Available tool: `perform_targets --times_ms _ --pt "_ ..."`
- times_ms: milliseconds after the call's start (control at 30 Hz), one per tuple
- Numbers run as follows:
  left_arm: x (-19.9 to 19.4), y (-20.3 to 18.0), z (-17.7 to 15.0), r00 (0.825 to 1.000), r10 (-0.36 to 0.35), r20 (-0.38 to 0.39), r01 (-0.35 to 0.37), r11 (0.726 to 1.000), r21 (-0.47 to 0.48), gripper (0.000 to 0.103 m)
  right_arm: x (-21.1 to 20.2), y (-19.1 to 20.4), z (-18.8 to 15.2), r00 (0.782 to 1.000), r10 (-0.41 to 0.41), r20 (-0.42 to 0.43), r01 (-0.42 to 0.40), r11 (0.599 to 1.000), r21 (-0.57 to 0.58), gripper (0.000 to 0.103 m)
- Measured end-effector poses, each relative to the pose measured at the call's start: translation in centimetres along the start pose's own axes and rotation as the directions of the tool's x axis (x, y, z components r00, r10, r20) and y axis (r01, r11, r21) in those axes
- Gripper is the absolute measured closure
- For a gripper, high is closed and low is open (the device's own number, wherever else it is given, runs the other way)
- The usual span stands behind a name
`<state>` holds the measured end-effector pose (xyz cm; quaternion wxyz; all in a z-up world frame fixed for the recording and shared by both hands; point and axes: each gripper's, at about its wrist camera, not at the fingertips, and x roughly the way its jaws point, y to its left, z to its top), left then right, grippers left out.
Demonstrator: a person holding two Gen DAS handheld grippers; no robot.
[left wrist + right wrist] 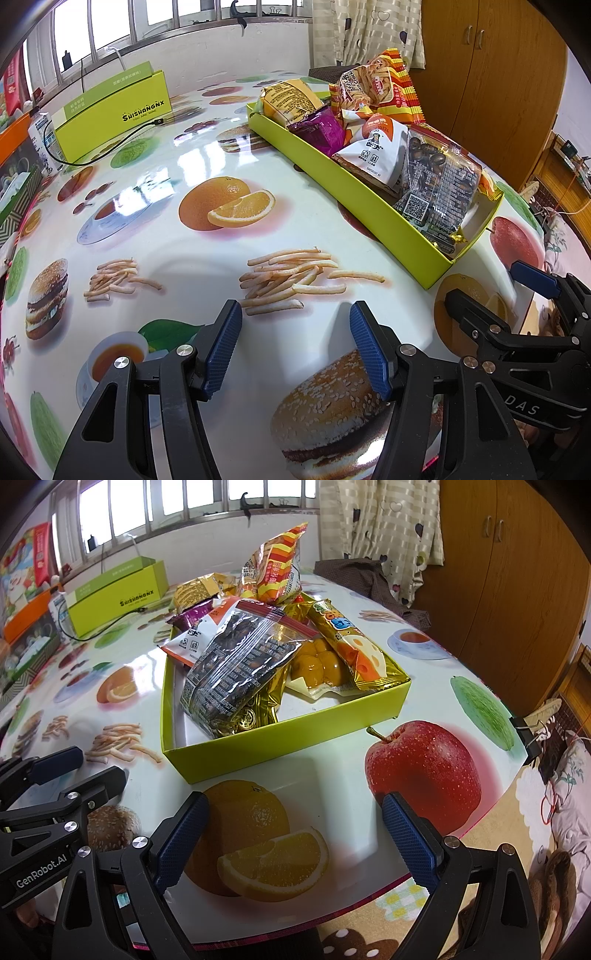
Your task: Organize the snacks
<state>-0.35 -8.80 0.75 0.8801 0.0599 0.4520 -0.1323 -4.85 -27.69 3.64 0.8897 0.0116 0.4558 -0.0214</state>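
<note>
Your left gripper (295,343) hangs over the printed tablecloth (192,155) with its fingers spread and nothing between them, blue pads over the fries picture; your right gripper (295,842) is the same, fingers spread wide and empty, above the printed orange and apple. Snacks are piled in the open lime-green tray (295,731), which sits on the table ahead of both grippers, right of your left one. Readable writing: "SUISHANGNX / YOU ARE MINE" on the green lidded box (110,110) at the far left by the window; "GenRobot.AI" on the left gripper body as seen from the right wrist, and "DAS" on the right gripper body seen from the left wrist. The clear packet of dark snacks (236,664) carries small print and a QR code, too fine to read; the white-and-orange packet (373,147) has recycling marks and digits I can't make out. Left view only: the tray's long side wall, the yellow packet (291,98) at its far end and the purple packet (317,129) beside it. Right view only: the cheese-print stick packet (354,650) leaning on the tray's right side, the yellow sealed pieces (317,664) under it, a brown cloth (362,579) at the far table edge, a binder clip (532,727) on the right rim. The striped orange bag (280,572) stands tallest in both views
</note>
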Motion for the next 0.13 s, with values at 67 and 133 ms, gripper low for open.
perform_targets --times_ms 67,133 --pt "0.0 -0.01 0.01 1.0 0.0 0.0 0.0 1.0 0.001 0.041 -0.01 -0.02 0.01 1.0 0.0 0.0 0.0 1.0 0.0 0.008" --pt "0.0 0.0 -0.01 1.0 0.0 0.0 0.0 1.0 0.0 0.041 0.0 0.01 -0.01 1.0 0.0 0.0 0.0 1.0 0.0 0.008"
